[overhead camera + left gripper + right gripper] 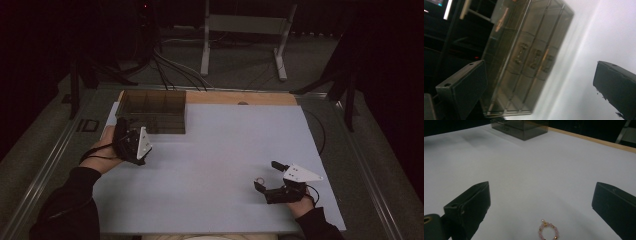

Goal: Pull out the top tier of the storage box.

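Bead ring [548,232], lower edge cropped

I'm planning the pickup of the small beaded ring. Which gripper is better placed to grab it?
Right. The right gripper has its jaws open with the pink beaded ring lying on the white table between them. The left gripper sits far across the table, beside the compartment box.
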A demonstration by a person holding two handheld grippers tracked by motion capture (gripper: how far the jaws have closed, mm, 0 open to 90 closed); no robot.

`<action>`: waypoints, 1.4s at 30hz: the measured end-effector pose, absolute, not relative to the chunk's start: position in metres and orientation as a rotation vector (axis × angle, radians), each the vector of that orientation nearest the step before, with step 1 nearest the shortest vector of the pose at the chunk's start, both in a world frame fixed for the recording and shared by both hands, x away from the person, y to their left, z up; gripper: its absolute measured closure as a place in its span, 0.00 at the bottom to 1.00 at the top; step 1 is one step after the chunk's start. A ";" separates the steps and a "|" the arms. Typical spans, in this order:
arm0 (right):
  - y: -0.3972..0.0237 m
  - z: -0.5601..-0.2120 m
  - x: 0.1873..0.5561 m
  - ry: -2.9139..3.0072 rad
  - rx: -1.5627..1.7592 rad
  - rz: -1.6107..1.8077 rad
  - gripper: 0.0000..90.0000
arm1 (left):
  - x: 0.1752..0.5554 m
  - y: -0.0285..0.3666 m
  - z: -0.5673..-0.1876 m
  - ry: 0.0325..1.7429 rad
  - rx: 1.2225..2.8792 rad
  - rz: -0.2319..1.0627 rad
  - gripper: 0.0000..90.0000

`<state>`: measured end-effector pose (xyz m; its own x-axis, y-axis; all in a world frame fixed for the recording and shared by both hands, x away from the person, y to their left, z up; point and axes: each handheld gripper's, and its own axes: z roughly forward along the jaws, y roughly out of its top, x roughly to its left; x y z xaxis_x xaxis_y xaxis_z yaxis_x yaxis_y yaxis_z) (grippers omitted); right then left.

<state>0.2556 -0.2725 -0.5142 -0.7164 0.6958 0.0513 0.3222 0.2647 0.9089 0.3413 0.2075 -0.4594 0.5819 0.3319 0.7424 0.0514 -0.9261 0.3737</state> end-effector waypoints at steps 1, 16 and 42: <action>-0.273 -0.514 0.256 2.180 0.930 1.440 0.03 | 0.342 0.206 -0.461 0.313 2.508 1.294 0.00; -0.273 -0.514 0.256 2.183 0.929 1.441 0.03 | 0.358 0.190 -0.481 0.355 2.700 1.463 0.00; -0.274 -0.514 0.256 2.178 0.933 1.453 0.03 | 0.369 0.181 -0.512 0.048 2.626 1.845 0.43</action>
